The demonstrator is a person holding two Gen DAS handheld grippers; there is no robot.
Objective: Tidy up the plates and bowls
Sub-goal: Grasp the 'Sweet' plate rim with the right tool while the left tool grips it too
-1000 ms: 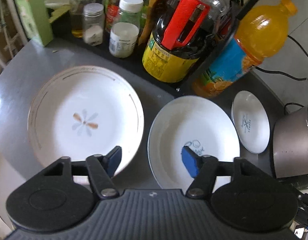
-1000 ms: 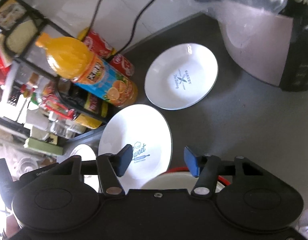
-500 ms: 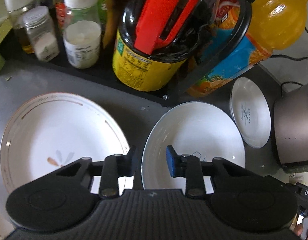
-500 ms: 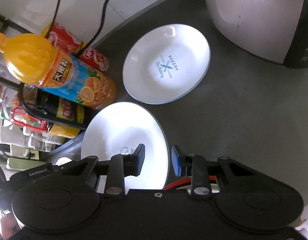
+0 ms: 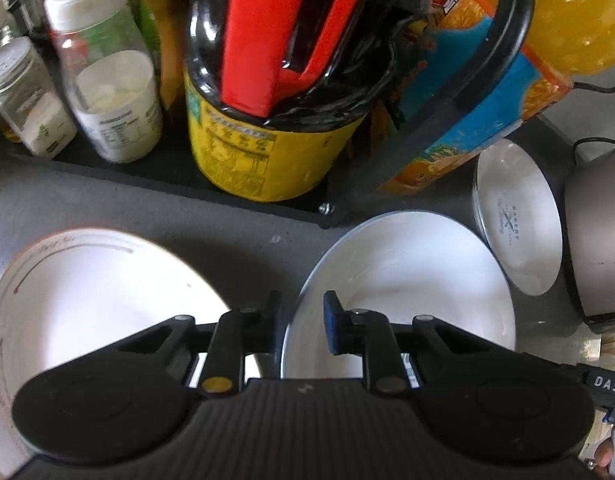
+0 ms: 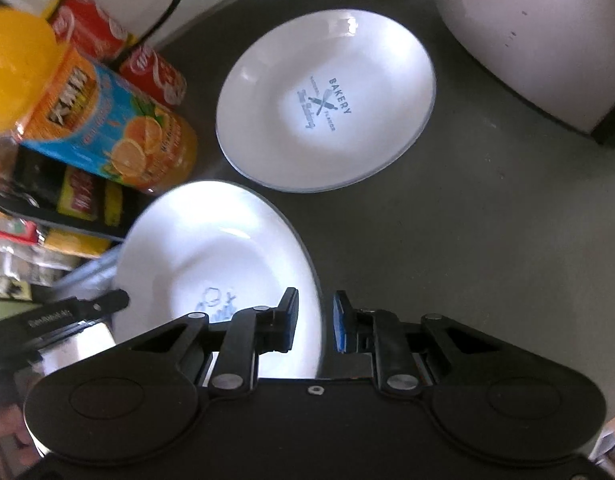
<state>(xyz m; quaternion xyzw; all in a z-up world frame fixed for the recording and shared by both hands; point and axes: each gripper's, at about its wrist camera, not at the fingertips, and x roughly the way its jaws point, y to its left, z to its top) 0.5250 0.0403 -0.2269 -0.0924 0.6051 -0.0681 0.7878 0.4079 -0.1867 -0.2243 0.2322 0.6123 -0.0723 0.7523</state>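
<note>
A white plate with a blue print (image 5: 407, 272) lies in the middle of the grey counter (image 6: 447, 240). My left gripper (image 5: 301, 322) straddles its left rim. The jaws are closing, with thin gaps still showing beside the rim. In the right wrist view the same plate (image 6: 211, 248) has its right rim between the fingers of my right gripper (image 6: 315, 320). These jaws are closing too and do not press on it. A large plate with a brown line (image 5: 87, 292) lies to the left. A small "BAKERY" plate (image 6: 327, 100) lies to the right.
A black rack (image 5: 487, 64) behind the plates holds a yellow-labelled dark bottle with a red handle (image 5: 267, 140) and white-capped jars (image 5: 107, 80). An orange juice bottle (image 6: 99, 120) and red cola cans (image 6: 155, 76) stand beside it. A pale appliance (image 6: 547, 40) sits at the right.
Both grippers have sunk toward the middle plate and narrowed their jaws. The left one shifted right to the plate's left rim, the right one came over its right rim.
</note>
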